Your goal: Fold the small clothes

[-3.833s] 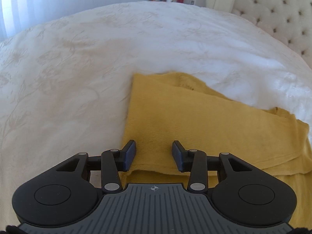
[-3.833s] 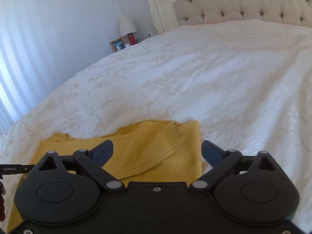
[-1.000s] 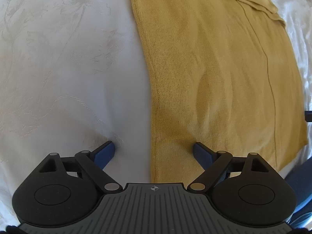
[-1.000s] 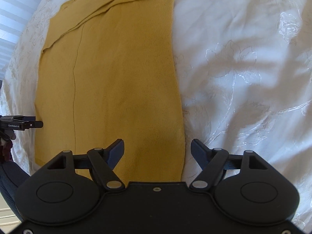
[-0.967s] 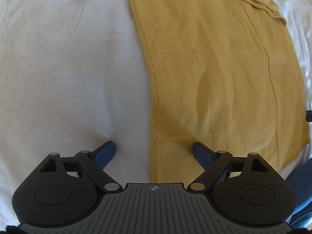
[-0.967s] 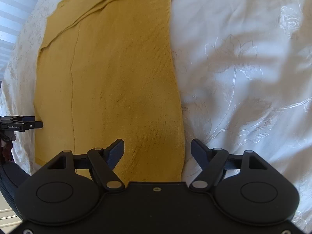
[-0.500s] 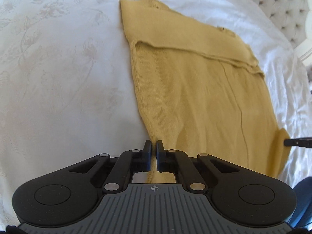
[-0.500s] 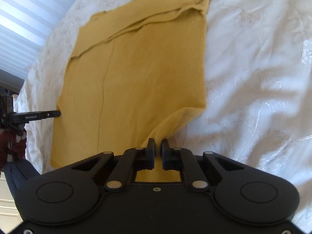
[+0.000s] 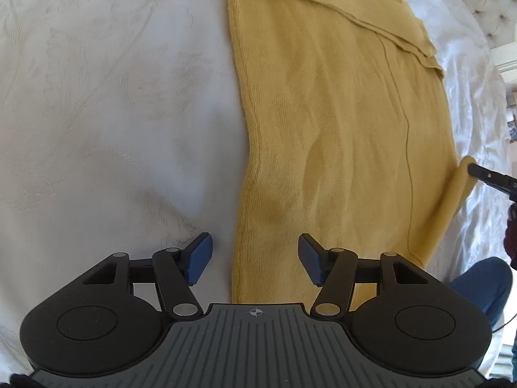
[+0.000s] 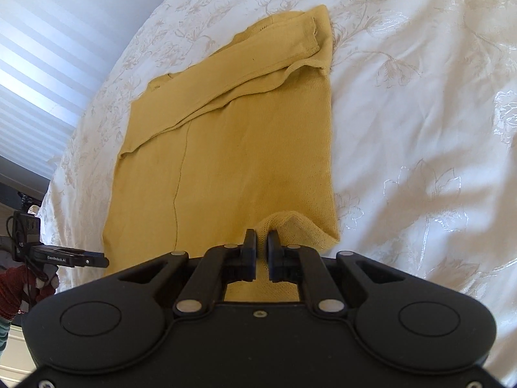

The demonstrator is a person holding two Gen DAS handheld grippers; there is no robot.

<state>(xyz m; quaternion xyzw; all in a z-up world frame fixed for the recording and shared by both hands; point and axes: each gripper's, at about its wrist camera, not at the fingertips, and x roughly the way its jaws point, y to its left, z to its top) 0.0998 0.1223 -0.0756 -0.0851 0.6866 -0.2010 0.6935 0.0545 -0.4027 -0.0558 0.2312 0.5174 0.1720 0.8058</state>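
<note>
White floral bedspread (image 10: 420, 103) fills the room's bed, and on it lies the yellow knit top (image 9: 339, 123) – flat, sleeves already turned in across its far end, hem nearest the person. At the hem's right corner the right gripper (image 10: 261, 242) has its jaws pinched tight on the fabric, the corner raised into a small peak off the bedspread, apparently to carry the hem toward the far end. At the opposite corner the left gripper (image 9: 255, 258) is less settled: its jaws are opening, the blue pads straddling the top's left edge without pressing it, so that corner lies loose. Both corners would need holding for an even fold, so a fresh bite on the left looks likely. A tufted headboard (image 9: 488, 6) edges the view – window blinds (image 10: 38, 74) on the other side
</note>
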